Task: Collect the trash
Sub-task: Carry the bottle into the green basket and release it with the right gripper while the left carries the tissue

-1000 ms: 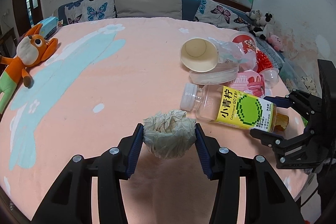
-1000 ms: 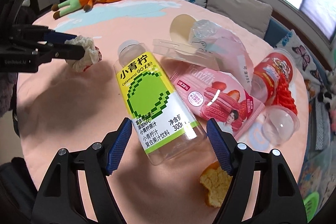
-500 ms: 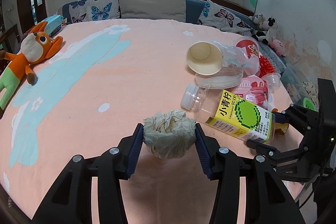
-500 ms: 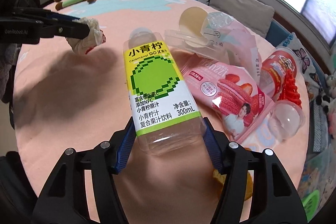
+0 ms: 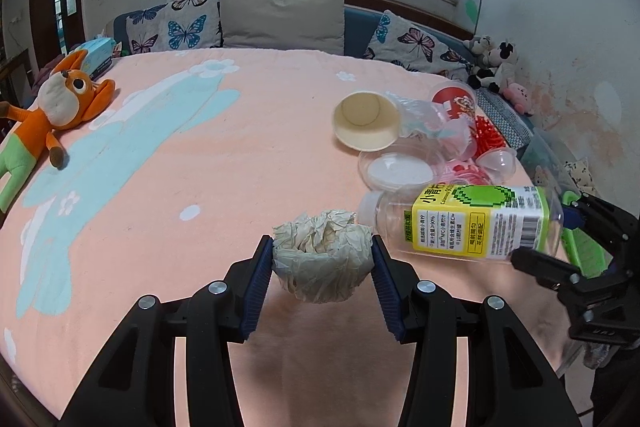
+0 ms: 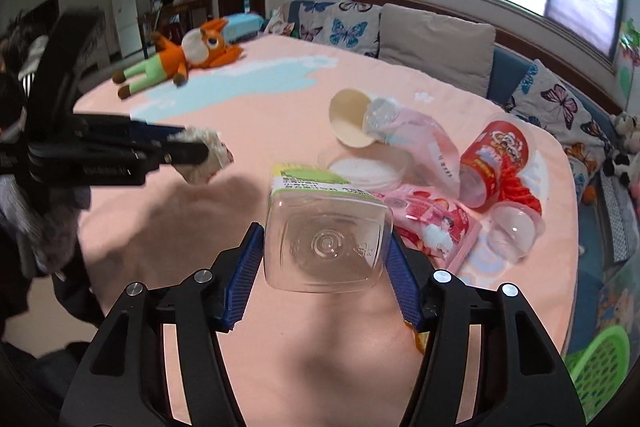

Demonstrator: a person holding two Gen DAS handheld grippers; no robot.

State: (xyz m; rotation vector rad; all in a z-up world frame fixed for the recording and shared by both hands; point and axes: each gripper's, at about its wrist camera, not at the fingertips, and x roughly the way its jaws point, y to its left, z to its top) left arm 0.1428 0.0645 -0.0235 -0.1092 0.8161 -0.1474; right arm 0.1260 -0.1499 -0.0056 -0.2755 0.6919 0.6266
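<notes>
My left gripper (image 5: 322,259) is shut on a crumpled paper ball (image 5: 322,255) and holds it above the pink table cover; the ball also shows in the right wrist view (image 6: 206,157). My right gripper (image 6: 326,257) is shut on the base of an empty clear juice bottle (image 6: 324,243) with a yellow-green label, lifted off the table and pointing away; it also shows in the left wrist view (image 5: 468,223). More trash lies at the right: a paper cup (image 5: 366,121), a clear lid (image 5: 396,171), a pink snack bag (image 6: 432,223) and a red snack tub (image 6: 496,155).
A clear dome cup (image 6: 514,231) lies by the table's right edge. A green basket (image 6: 596,359) stands on the floor below that edge. An orange plush fox (image 5: 48,115) lies at the far left. Cushions (image 5: 282,17) line the sofa behind the table.
The right gripper closed on the bottle, lifted it off the table and tipped it level, base toward its camera. The left gripper kept holding the paper ball and rose slightly.
</notes>
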